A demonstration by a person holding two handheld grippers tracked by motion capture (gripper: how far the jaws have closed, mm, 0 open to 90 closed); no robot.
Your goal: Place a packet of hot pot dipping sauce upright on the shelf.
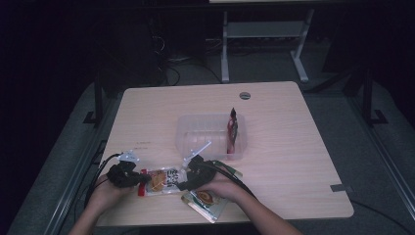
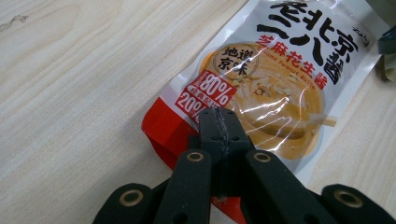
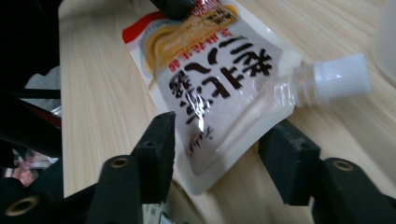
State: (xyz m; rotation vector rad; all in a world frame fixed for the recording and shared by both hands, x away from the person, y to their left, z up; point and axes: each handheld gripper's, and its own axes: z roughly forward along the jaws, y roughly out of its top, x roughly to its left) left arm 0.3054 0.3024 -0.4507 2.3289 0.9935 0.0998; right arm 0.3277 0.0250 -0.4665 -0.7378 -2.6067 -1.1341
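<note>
The soft, slippery sauce pouch [image 2: 280,79], pinched at its red end by the left gripper [image 2: 219,126], is best taken near its stiff white cap [image 3: 341,77], which the right gripper [image 3: 219,144] straddles without yet pressing.

Both forearms come in from the bottom of the high view, hands low and close together. The left hand-held gripper [image 1: 139,179] is clamped tight at lower left. The right hand-held gripper [image 1: 183,185] sits bottom centre, jaws apart.

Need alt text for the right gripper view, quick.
The right gripper's black jaws stand open around the top corner of a white sauce pouch lying on the wooden table. Its white screw cap points right; the far red end sits under another black gripper.
</note>
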